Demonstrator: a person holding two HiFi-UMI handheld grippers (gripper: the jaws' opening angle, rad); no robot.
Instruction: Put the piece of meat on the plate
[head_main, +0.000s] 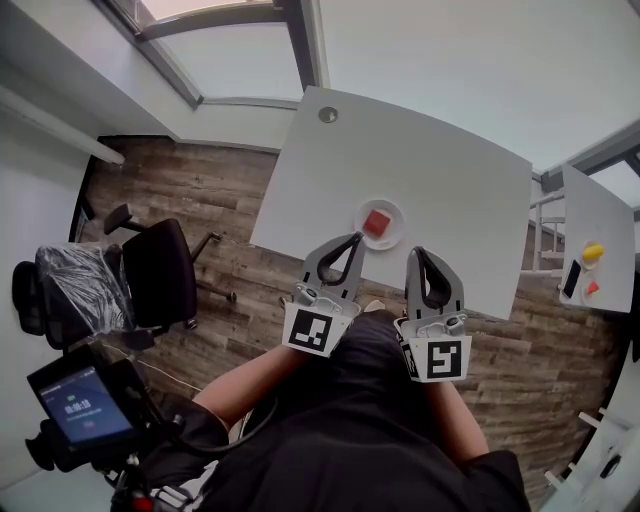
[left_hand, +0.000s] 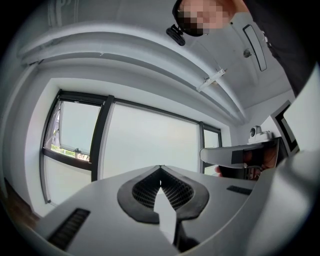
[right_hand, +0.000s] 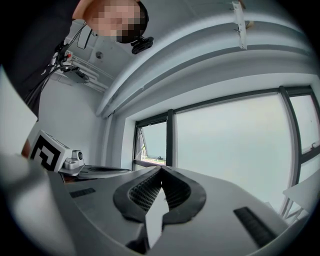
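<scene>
The white table (head_main: 440, 180) fills the middle of the head view. Both grippers have their jaws clenched tip to tip on nothing: the left gripper (head_main: 357, 238) at seven o'clock of the plate (head_main: 398, 236), the right gripper (head_main: 417, 252) at five o'clock. The red piece of meat (head_main: 377, 222) lies on the plate's centre.

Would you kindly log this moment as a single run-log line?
meat: resting on plate | left gripper: shut, empty | right gripper: shut, empty | table: holds plate
</scene>
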